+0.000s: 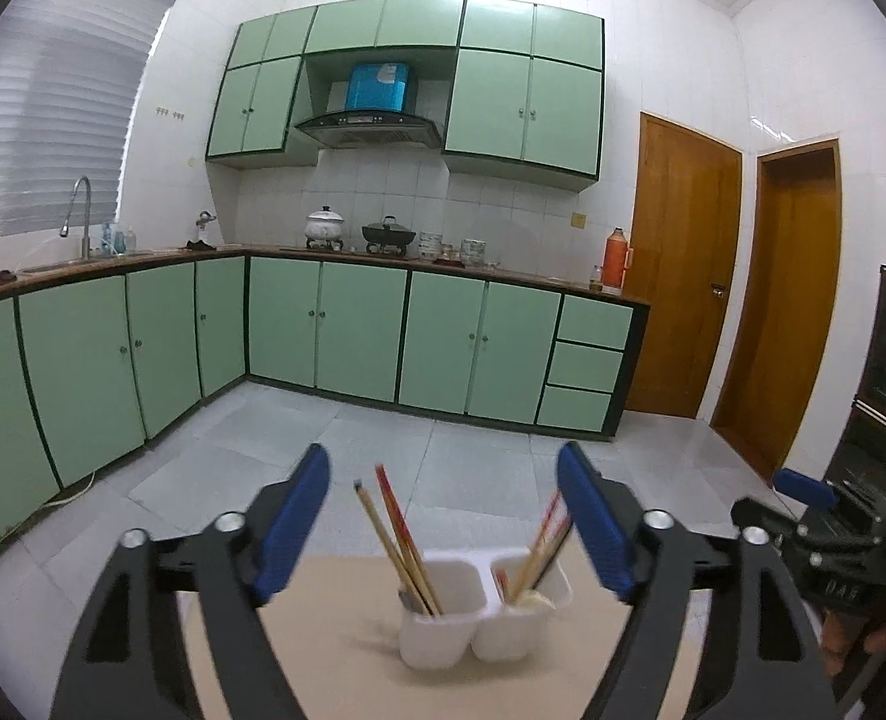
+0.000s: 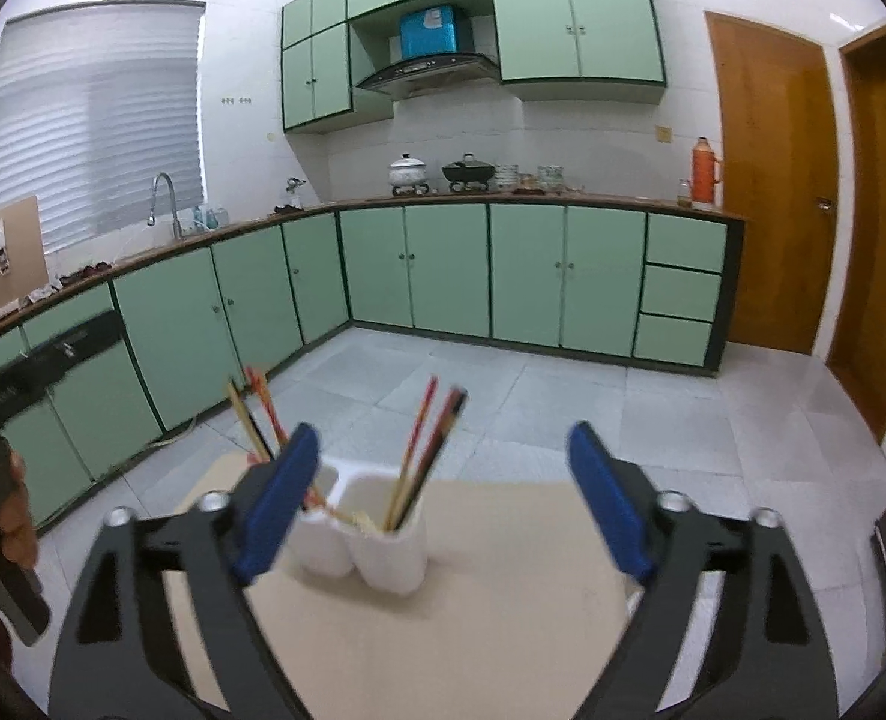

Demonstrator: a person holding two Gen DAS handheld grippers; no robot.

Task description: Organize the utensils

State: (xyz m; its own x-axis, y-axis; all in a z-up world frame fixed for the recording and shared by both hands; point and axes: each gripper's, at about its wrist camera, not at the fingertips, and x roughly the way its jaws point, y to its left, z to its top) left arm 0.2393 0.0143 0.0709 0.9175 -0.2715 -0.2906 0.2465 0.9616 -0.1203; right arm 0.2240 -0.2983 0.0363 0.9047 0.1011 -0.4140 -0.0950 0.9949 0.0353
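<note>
Ahead, white utensil holder [image 1: 479,618] with chopsticks [image 1: 404,546] between my left claw's [image 1: 443,528] wide jaws, untouched; right claw [image 2: 443,504] wide, empty

Background, kitchen. Green base cabinets [image 1: 359,330] run in an L along two walls under a dark worktop; matching wall cabinets [image 1: 527,102] above. Range hood [image 1: 371,126] between wall units, blue box [image 1: 380,87] on top of it. On the worktop: white lidded pot [image 1: 325,223] and dark lidded wok [image 1: 389,233] side by side on burner stands, stacked bowls [image 1: 430,243] just right of the wok, orange thermos [image 1: 616,259] near the right end. Faucet [image 1: 80,210] at the sink below a window with closed blinds [image 1: 47,120]. Two wooden doors [image 1: 683,264] at right. Floor: grey tiles [image 1: 383,450].
</note>
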